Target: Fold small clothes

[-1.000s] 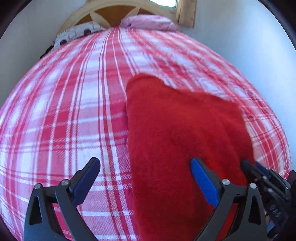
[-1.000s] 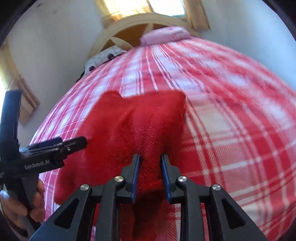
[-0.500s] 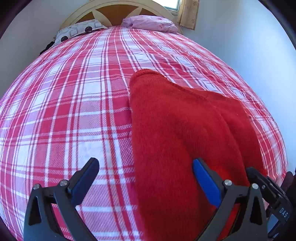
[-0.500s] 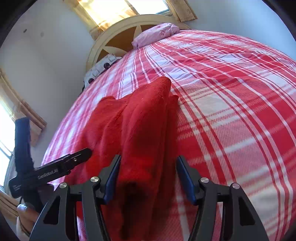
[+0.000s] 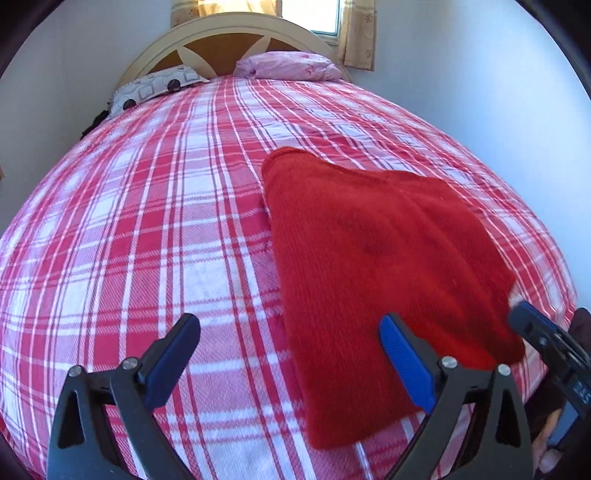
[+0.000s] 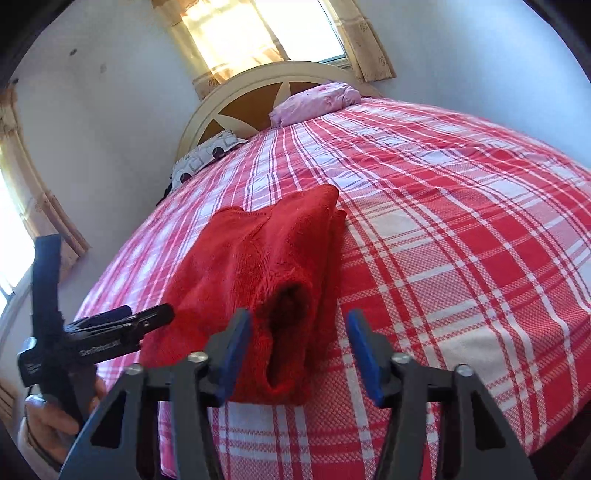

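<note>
A red knitted garment (image 5: 369, 251) lies folded on the red-and-white plaid bed (image 5: 147, 221). In the right wrist view the garment (image 6: 258, 266) shows a rolled cuff opening toward me. My left gripper (image 5: 291, 336) is open and empty, held above the garment's near left edge. My right gripper (image 6: 299, 328) is open and empty, its jaws on either side of the cuff end without touching it. The left gripper also shows in the right wrist view (image 6: 110, 328), at the garment's left side.
A pink pillow (image 5: 288, 66) and a patterned pillow (image 5: 155, 88) lie at the wooden headboard (image 5: 229, 40). White walls run along both sides of the bed. A curtained window (image 6: 258, 33) is behind the headboard. The bed's near edge (image 6: 369, 454) is below my grippers.
My right gripper opened and let go of the garment's cuff end. Both grippers drew back and up from the bed, so more of the room shows.
</note>
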Motion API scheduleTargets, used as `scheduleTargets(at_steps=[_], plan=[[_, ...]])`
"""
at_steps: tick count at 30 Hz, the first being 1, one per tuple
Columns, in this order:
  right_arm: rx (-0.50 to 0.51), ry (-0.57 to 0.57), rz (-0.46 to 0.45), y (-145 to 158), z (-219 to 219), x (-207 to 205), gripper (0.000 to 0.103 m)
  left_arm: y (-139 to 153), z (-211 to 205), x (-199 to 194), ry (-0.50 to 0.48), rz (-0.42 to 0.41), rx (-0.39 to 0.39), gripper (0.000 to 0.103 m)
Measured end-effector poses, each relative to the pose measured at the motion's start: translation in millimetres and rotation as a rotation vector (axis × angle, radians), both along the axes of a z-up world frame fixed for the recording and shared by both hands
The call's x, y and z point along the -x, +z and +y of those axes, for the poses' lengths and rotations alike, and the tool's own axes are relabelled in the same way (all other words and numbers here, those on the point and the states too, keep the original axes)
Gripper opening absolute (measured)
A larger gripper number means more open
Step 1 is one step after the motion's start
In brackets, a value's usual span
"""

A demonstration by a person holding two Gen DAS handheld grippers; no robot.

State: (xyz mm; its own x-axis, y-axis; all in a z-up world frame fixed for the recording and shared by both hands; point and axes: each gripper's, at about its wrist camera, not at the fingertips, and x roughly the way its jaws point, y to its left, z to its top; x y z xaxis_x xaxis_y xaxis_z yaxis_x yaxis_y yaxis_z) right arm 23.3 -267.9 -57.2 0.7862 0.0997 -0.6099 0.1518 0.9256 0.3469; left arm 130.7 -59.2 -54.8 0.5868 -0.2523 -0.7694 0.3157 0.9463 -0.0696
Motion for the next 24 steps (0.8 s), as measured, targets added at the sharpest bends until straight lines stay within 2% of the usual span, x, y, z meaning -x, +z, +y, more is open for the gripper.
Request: scheduleTargets(at_steps=[4, 12, 14, 16, 18, 22, 24], plan=[[-0.021, 0.019, -0.014, 3.0, -2.2, -0.9, 0.049, 10.5, 1.7, -6.4, -0.022, -0.006, 0.051, 0.099], [-0.053, -0.005, -0.054, 17.7, -16.8, -8.3, 0.049, 18.1, -16.3, -19.2, -0.029, -0.022, 0.000, 0.099], [-0.056, -0.004, -0.052, 16.1, -17.4, -11.6, 0.049, 18.7, -18.6, -23.5, -0.024, -0.022, 0.017, 0.099], [-0.085, -0.008, -0.055, 14.8, -21.9, -18.3, 0.053, 19.5, -21.0, -31.8, -0.021, 0.001, 0.043, 0.100], [-0.135, -0.026, -0.058, 12.1, -29.9, -26.8, 0.066, 20.3, -25.2, -40.5, -0.014, 0.022, 0.056, 0.100], [-0.224, -0.027, -0.031, 5.4, -42.2, -52.0, 0.066, 14.8, -35.3, -54.7, -0.016, 0.049, 0.054, 0.099], [-0.239, -0.033, -0.035, 2.8, -45.0, -60.3, 0.066, 10.0, -38.9, -58.6, -0.009, 0.056, 0.038, 0.094]])
